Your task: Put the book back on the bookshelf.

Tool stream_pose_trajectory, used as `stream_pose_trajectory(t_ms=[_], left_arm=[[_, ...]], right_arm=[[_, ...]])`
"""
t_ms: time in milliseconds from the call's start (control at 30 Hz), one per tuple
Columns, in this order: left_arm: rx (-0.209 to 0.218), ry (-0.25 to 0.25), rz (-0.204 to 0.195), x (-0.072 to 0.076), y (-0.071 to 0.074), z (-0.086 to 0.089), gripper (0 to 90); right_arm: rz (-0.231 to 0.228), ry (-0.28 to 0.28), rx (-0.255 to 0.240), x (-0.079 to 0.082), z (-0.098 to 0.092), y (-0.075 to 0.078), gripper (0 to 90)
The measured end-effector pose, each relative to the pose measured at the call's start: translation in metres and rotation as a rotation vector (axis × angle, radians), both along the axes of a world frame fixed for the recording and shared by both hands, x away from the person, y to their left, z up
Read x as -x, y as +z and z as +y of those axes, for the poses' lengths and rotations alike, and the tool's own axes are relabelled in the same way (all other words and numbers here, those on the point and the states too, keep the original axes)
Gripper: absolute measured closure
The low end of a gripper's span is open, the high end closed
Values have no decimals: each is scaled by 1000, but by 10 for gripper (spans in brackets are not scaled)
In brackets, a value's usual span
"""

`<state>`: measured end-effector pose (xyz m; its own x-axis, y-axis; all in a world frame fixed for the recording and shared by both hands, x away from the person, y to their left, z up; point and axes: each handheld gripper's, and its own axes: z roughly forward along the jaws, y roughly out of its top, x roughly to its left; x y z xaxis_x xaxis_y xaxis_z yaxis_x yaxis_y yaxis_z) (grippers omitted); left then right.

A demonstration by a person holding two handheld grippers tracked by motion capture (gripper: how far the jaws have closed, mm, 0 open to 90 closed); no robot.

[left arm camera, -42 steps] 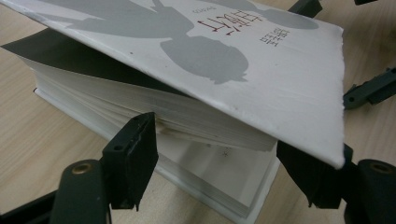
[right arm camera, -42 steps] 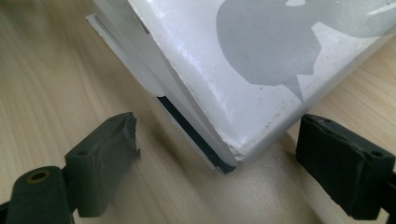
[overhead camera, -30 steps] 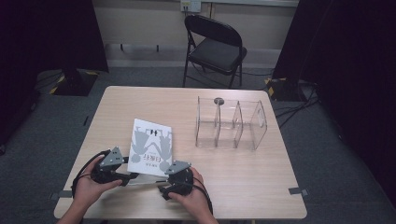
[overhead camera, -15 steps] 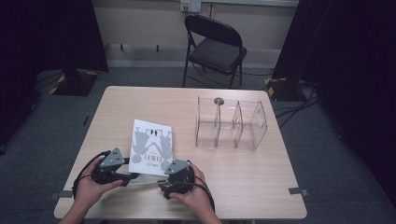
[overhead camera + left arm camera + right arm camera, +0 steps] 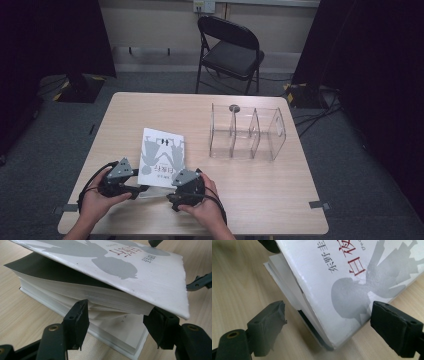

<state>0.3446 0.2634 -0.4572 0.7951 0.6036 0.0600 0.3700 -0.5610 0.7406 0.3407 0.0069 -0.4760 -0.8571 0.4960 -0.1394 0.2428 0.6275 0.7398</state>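
Note:
A white paperback book (image 5: 161,156) with grey figures on its cover lies on the wooden table (image 5: 260,200), near the front left. My left gripper (image 5: 141,189) comes at the book's near left corner. In the left gripper view the cover (image 5: 140,272) and a block of pages are lifted off the rest. The left gripper (image 5: 120,326) stands open with its jaws on either side of that fanned corner. My right gripper (image 5: 172,189) is at the near right corner. Seen close, the right gripper (image 5: 327,322) is open wide around the book's corner (image 5: 329,302) without touching it.
A clear acrylic organizer (image 5: 247,132) with several upright compartments stands on the right half of the table. A small dark round object (image 5: 234,107) sits at its far rim. A black folding chair (image 5: 230,50) stands beyond the table's far edge.

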Motion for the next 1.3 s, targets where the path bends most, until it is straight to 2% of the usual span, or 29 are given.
stream_pose_trajectory(t_ms=[67, 167, 267, 300, 433, 467, 533, 767, 800, 833, 900, 933, 967, 1000, 1033, 1067, 1100, 1133, 1167, 1233, 1267, 1300], left_arm=[[4, -3, 2, 0, 0, 0, 373], [11, 3, 7, 0, 0, 0, 373], [17, 6, 11, 0, 0, -1, 373], [7, 1, 13, 0, 0, 0, 373], [-4, 3, 6, 0, 1, -1, 373], [6, 6, 6, 0, 1, -2, 373], [0, 13, 1, 1, 1, -2, 374], [20, 18, 2, 2, 2, -4, 378], [1, 9, -3, 1, 3, -3, 379], [1, 9, -3, 1, 3, -3, 379], [-7, 6, -1, 1, 4, -3, 380], [-20, 9, -4, 2, 4, -3, 381], [-4, 19, -2, 2, 4, -4, 381], [-20, 10, -4, 2, 4, -4, 381], [-9, 9, -1, 2, 3, -4, 381], [-17, 8, -4, 1, 3, -4, 381], [-10, 5, -1, 1, 2, -4, 380], [16, 18, 3, 1, 1, -5, 380], [5, 18, 1, 1, 2, -4, 380], [25, 17, 4, -2, 2, -3, 378], [49, 18, 13, -3, 1, -4, 377], [49, 21, 8, -4, 1, -4, 375]], right_arm=[[-12, -7, 7, 0, 1, 0, 120], [-25, -24, -7, -1, 4, 0, 120], [-38, -23, 1, -2, 6, 0, 120], [-53, -6, 9, -3, 10, 1, 123], [-77, 7, 14, -5, 18, 3, 123], [-82, 6, 17, -5, 20, 3, 123], [-98, 2, 23, -5, 22, 2, 123], [-129, -24, 4, -7, 28, 0, 122], [-137, -24, 0, -7, 29, -1, 122], [-137, -24, 0, -7, 29, -1, 122], [-169, -42, -4, -7, 32, -3, 126], [-174, -44, 0, -7, 33, -4, 133], [-191, -43, 13, -7, 33, -4, 147], [-204, -43, 28, -6, 34, -5, 162], [-214, -44, 41, -5, 34, -5, 172], [-217, -46, 45, -5, 34, -5, 175], [-219, -45, 48, -6, 34, -5, 180], [-221, -47, 52, -5, 34, -4, 198], [-230, -42, 56, -5, 34, -4, 226], [-252, -24, 86, -2, 34, 0, 297], [-258, -30, 101, -1, 34, 2, 329], [-268, -33, 115, 0, 35, 3, 352]])
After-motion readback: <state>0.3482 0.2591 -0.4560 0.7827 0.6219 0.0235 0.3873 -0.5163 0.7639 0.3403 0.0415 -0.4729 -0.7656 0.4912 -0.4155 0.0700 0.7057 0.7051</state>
